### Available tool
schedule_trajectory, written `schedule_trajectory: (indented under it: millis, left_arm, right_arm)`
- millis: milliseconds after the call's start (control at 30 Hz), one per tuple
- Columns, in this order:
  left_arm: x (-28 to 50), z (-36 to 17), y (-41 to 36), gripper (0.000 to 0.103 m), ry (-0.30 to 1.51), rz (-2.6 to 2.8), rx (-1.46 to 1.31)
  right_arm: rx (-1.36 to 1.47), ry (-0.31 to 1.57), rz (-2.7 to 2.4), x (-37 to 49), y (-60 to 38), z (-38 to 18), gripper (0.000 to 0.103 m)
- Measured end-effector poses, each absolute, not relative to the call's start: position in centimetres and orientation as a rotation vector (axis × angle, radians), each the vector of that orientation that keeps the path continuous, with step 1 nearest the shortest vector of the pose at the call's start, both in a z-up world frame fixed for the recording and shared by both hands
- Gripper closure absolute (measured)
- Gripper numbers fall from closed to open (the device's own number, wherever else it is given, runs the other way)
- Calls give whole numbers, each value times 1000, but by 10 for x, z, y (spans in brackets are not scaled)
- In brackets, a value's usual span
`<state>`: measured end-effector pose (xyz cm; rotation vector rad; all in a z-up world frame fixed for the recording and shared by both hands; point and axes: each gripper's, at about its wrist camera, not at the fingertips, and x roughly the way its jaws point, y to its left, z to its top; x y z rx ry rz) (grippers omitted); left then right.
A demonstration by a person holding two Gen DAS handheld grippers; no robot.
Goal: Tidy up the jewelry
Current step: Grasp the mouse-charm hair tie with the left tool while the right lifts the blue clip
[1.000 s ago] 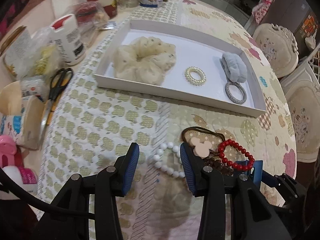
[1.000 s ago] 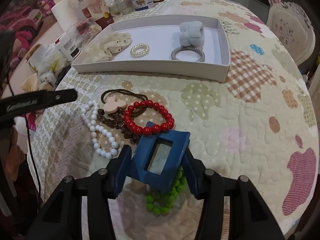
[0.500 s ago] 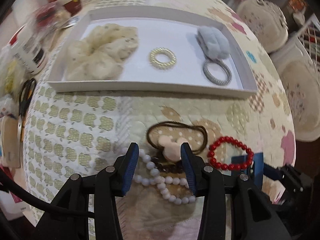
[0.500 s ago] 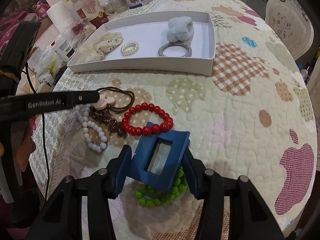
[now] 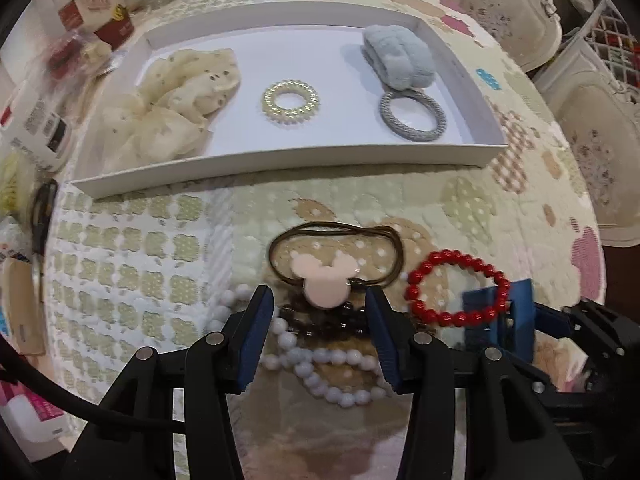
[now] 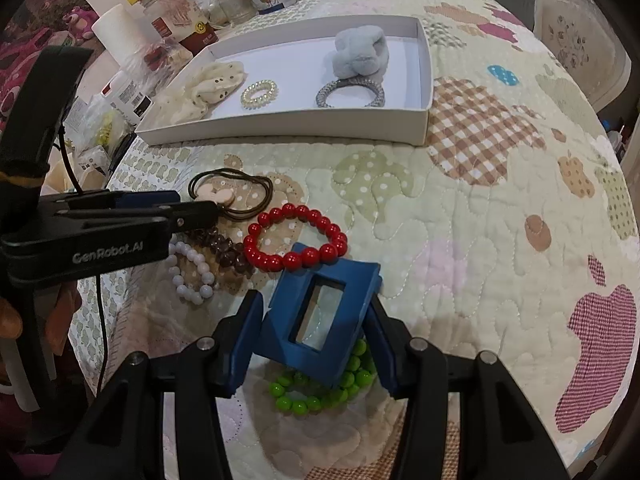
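- Because the left gripper point(image 5: 320, 316) stands with its jaws spread around the pink mouse-shaped hair tie point(image 5: 324, 280), in the left wrist view, a close here risks catching the brown bead bracelet point(image 5: 320, 322) and the white bead bracelet point(image 5: 320, 364) lying tangled just under the charm, dragging the whole heap.
- In the same view, the white tray point(image 5: 280, 164) holds a cream scrunchie point(image 5: 176, 96), a pearl coil tie point(image 5: 291, 100) and a grey fluffy tie point(image 5: 404, 80); its middle is bare.
- In the right wrist view, the right gripper point(image 6: 312, 340) is clamped on a blue square clip point(image 6: 320, 312), held above the green bead bracelet point(image 6: 320, 388).
- The clip sits tilted in the jaws, so it may twist out; the red bead bracelet point(image 6: 296, 236) lies just ahead on the quilt point(image 6: 480, 240), apart from the tray point(image 6: 288, 124).
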<state>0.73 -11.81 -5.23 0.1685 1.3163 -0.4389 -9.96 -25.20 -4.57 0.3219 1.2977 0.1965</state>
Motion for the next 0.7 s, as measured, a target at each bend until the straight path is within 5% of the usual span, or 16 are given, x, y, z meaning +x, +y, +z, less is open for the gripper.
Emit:
schedule_trajectory:
  millis: [300, 400, 500, 700]
  left_arm:
    - [11, -62, -123, 65, 1318, -412, 180]
    - [11, -60, -121, 88, 1293, -411, 179]
    - [16, -57, -115, 89, 1291, -419, 133]
    - [18, -44, -106, 90, 1255, -425, 101]
  right_arm:
    - [281, 1291, 194, -99, -248, -45, 52]
    - [241, 1293, 176, -100, -249, -40, 52]
    - [174, 1282, 141, -103, -254, -30, 52]
    - [-292, 1282, 93, -115, -234, -21, 52]
